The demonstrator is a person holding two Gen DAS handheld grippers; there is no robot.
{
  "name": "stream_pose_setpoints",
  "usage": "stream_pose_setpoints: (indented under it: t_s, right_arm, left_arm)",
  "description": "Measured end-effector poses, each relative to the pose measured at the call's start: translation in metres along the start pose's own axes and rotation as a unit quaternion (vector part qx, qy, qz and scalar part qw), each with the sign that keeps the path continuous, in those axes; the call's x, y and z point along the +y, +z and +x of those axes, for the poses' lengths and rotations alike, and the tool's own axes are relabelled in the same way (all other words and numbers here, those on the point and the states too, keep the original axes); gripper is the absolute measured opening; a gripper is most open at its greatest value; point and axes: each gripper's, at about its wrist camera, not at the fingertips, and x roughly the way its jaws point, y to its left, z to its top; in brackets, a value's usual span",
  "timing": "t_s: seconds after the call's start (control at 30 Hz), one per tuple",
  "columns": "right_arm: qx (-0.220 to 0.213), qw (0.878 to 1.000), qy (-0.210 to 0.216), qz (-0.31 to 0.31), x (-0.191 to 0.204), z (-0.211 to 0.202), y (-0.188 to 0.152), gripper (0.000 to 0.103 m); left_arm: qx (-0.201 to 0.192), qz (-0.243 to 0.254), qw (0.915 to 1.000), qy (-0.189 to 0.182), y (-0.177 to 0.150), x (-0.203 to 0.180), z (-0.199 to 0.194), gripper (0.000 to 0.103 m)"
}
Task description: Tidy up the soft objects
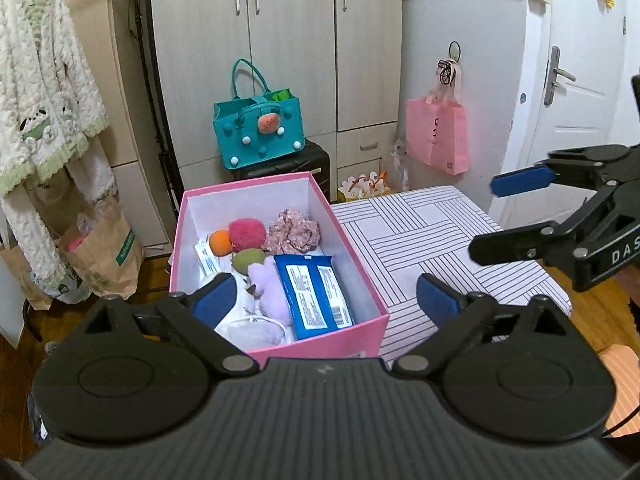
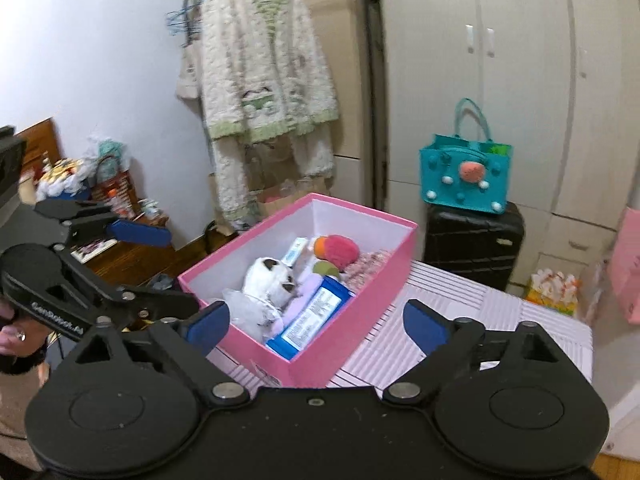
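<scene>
A pink box (image 1: 320,346) stands on the striped table top (image 1: 440,232). Inside it lie a pink pompom (image 1: 247,234), an orange ball (image 1: 220,242), a green ball (image 1: 248,260), a floral cloth (image 1: 294,230), a purple plush (image 1: 270,292), a blue wipes pack (image 1: 314,296) and a white plush (image 2: 270,278). My left gripper (image 1: 326,298) hangs open above the box's near end, holding nothing. My right gripper (image 2: 316,324) is open too, over the box's (image 2: 360,296) near corner, empty. Each shows in the other's view: right gripper (image 1: 500,216), left gripper (image 2: 168,268).
A teal felt bag (image 1: 258,132) sits on a black suitcase (image 1: 296,164) behind the table. A pink tote (image 1: 438,136) hangs at the right. A fluffy white robe (image 1: 44,92) hangs at the left above paper bags (image 1: 104,256) on the floor.
</scene>
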Motion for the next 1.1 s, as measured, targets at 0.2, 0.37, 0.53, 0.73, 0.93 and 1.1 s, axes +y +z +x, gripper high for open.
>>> stream_pose_setpoints:
  t_s: [0.2, 0.37, 0.53, 0.73, 0.93, 1.1]
  right_arm:
    - [-0.001, 0.991, -0.117, 0.057, -0.001, -0.012, -0.012, 0.103]
    - [0.005, 0.987, -0.083, 0.134, -0.017, -0.025, -0.026, 0.103]
    - [0.032, 0.987, -0.094, 0.127, -0.014, -0.026, -0.037, 0.103]
    - [0.037, 0.986, -0.133, 0.094, -0.006, -0.025, -0.048, 0.103]
    - [0.031, 0.98, -0.184, 0.071, 0.004, -0.028, -0.059, 0.103]
    - [0.022, 0.976, -0.199, 0.083, 0.005, -0.036, -0.06, 0.103]
  left_arm:
    - [0.005, -0.023, 0.9986, 0.047, -0.004, -0.008, -0.001, 0.103]
    - [0.013, -0.066, 0.9954, 0.068, -0.01, -0.009, 0.0, 0.103]
    - [0.036, -0.079, 0.9938, 0.069, -0.018, -0.013, 0.007, 0.103]
    - [0.021, -0.082, 0.9893, 0.119, -0.023, -0.018, 0.008, 0.103]
    - [0.024, -0.086, 0.9879, 0.127, -0.027, -0.019, 0.011, 0.103]
    - [0.022, -0.081, 0.9887, 0.124, -0.03, -0.026, 0.011, 0.103]
